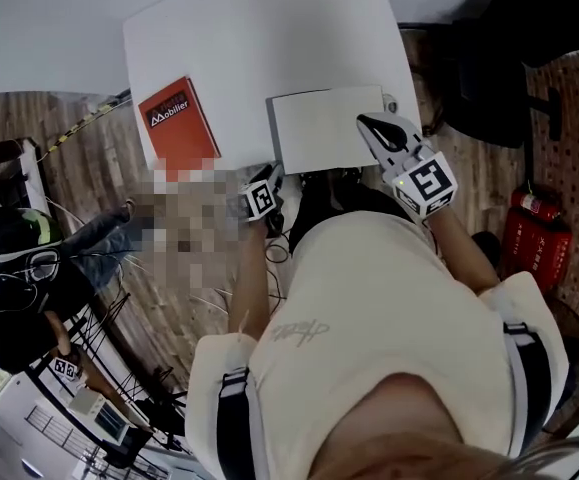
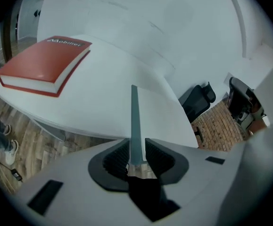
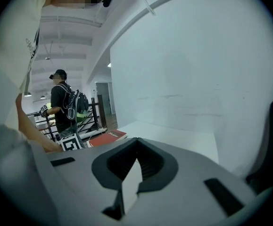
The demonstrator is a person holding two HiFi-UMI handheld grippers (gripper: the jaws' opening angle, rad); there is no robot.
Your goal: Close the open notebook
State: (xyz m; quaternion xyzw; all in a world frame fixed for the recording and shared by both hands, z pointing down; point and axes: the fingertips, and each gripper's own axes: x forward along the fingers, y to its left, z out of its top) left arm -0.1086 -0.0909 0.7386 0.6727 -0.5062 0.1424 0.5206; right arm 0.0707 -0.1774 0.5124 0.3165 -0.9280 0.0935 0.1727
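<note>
The notebook (image 2: 134, 121) edge stands between left fingers (image 2: 113, 160) — parted.

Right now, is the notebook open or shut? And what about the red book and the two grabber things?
notebook: shut, lying flat on the table.
red book: shut, lying flat, apart from the notebook.
left gripper: open, with the notebook's edge between its jaws, not squeezed.
right gripper: jaws nearly together with something white between them; whether it grips is unclear.
</note>
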